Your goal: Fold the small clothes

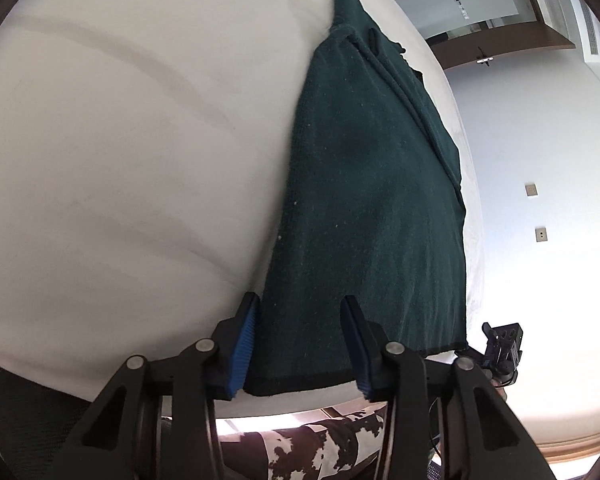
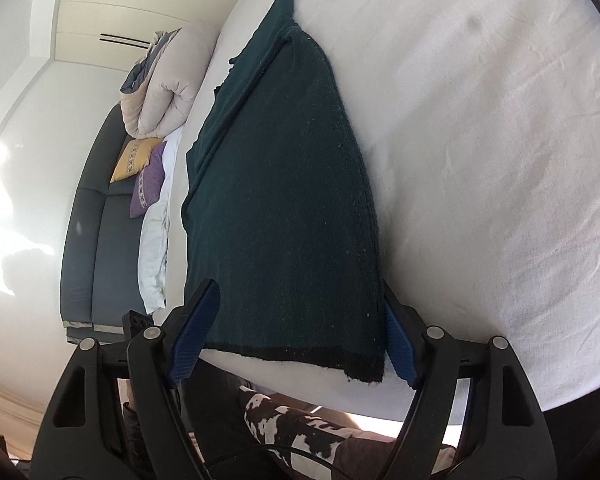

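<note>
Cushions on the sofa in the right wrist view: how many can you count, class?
2: a yellow cushion and a purple cushion just below it, both on the dark sofa. The rolled duvet may hide others.

The left gripper (image 1: 304, 312) is pointed downward at a slant, its blue-padded fingers (image 1: 244, 344) held apart with a gap between the pads. The right gripper (image 2: 300, 316) is likewise tilted downward, its fingers (image 2: 196, 332) spread wider, one pad partly hidden. Below the fingers of both, a person's leg (image 2: 300, 428) in black-and-white patterned cloth is seen.
</note>
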`<action>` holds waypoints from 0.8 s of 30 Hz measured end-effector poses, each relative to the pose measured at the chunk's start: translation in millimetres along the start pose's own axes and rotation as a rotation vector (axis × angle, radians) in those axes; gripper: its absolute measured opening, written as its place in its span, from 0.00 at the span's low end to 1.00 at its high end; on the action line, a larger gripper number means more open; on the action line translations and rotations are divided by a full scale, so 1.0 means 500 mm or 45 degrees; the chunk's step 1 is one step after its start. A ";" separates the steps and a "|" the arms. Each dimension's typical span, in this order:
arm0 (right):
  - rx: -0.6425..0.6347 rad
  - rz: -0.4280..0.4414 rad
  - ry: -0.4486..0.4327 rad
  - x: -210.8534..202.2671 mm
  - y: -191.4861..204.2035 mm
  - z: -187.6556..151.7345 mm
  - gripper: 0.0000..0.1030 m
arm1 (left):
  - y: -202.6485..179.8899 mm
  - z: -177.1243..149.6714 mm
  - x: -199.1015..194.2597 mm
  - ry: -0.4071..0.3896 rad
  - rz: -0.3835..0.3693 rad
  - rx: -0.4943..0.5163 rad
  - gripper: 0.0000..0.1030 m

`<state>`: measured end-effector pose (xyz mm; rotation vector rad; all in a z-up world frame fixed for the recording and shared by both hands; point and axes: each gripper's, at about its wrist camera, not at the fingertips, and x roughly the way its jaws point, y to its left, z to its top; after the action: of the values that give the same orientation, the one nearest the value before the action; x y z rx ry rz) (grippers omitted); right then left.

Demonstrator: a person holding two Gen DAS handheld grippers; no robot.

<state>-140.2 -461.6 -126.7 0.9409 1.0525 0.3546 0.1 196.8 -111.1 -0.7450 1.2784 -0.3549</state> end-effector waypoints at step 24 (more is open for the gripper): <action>-0.160 -0.081 0.028 -0.012 0.058 0.011 0.04 | -0.041 0.015 -0.073 -0.216 -0.255 -0.021 0.05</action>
<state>-133.3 -451.5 -98.9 0.7909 1.0652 0.3747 0.3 207.2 -70.0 -0.9008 1.0510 -0.4337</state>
